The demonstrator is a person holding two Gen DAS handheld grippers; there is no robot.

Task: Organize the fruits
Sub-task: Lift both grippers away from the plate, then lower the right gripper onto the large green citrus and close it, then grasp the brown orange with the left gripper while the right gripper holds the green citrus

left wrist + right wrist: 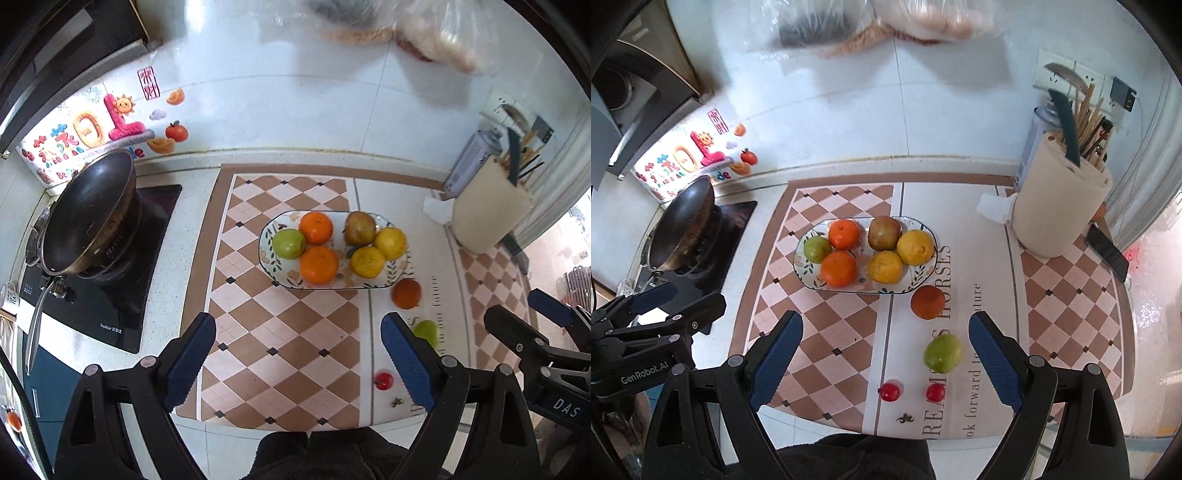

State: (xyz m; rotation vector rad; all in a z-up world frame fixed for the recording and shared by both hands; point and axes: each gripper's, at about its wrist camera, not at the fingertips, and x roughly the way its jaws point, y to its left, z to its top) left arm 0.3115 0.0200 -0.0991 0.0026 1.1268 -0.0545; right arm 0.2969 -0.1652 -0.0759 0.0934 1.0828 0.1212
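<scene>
An oval patterned plate on the checkered mat holds several fruits: two oranges, a green apple, a brown fruit and two yellow citrus. Loose on the mat to its near right lie a dark orange, a green fruit and two small red fruits. My left gripper hangs open and empty above the mat. My right gripper is also open and empty, above the loose fruits.
A black wok sits on the stove at the left. At the back right stand a cream utensil holder, a spray can and a crumpled tissue. A phone lies at the right edge. Plastic bags hang on the wall.
</scene>
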